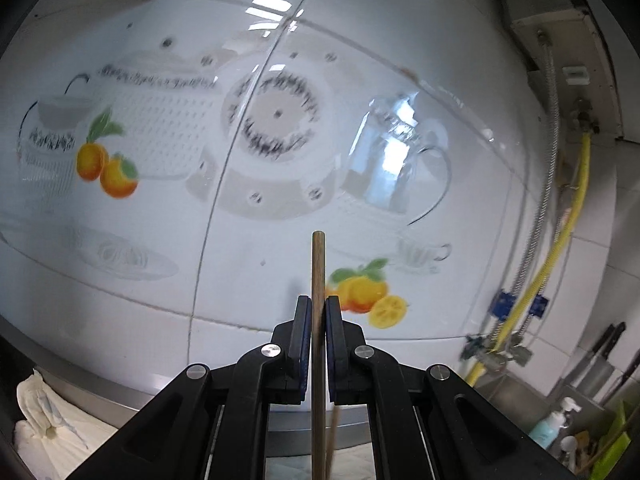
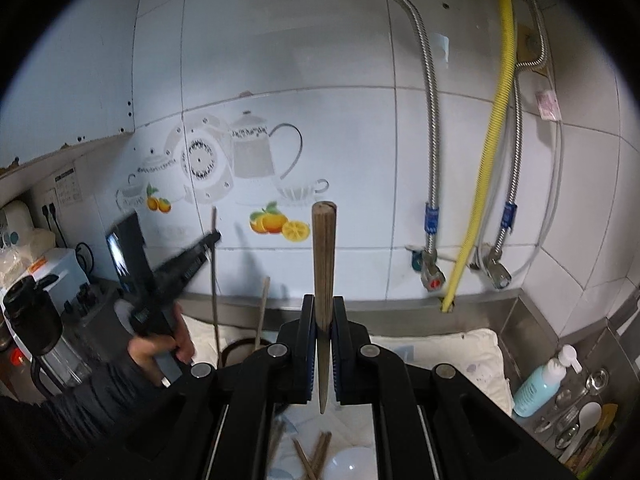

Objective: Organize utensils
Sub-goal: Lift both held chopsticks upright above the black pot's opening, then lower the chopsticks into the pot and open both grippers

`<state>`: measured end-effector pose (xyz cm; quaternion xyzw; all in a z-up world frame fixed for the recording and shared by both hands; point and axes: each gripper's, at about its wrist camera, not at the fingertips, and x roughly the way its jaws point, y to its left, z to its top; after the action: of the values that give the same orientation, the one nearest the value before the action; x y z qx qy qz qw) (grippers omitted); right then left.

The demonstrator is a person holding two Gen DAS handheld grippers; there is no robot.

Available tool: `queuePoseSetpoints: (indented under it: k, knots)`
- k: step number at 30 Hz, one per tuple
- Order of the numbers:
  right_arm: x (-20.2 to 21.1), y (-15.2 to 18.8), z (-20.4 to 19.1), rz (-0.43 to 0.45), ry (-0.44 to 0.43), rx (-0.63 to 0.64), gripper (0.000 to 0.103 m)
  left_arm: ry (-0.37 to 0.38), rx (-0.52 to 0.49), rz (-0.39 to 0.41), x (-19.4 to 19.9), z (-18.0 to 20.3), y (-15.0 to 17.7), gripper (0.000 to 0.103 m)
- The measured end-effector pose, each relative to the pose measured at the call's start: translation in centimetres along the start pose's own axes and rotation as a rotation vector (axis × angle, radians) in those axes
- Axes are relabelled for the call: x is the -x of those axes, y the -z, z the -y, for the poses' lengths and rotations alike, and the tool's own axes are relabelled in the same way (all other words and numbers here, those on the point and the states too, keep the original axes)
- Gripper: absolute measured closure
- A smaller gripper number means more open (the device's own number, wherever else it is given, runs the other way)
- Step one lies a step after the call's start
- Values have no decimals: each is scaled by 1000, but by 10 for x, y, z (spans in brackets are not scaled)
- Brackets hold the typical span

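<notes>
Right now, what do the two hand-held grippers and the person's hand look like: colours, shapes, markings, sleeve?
The right gripper has glossy black plastic linkage arms with round silver rivets and blue pads on its flat fingers. The left gripper is built the same way. In the right wrist view, the person's bare left hand wears a silver ring and a dark grey sleeve.

No lettering can be read; the wall notice and bottle labels are blurred.

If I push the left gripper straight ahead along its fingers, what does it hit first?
Probably the tiled wall. The left gripper, shut on a chopstick, faces the tiles squarely with nothing between; the chopstick's tip would touch first. The distance is unclear.
</notes>
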<state>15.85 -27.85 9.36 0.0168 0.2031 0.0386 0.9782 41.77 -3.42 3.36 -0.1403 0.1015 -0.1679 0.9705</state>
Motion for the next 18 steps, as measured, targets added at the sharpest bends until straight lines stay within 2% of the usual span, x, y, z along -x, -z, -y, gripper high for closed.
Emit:
queuePoseSetpoints:
  k: [8, 12, 18]
  knots:
    - [-20, -12, -15, 41, -70, -26, 94, -44, -29, -48, -8, -5, 40, 97]
    - [-37, -13, -28, 44, -130, -46, 94, -27, -53, -92, -8, -2, 53, 97]
    - [-74, 4, -53, -4, -161, -39, 94, -36, -81, -176, 1, -10, 58, 95]
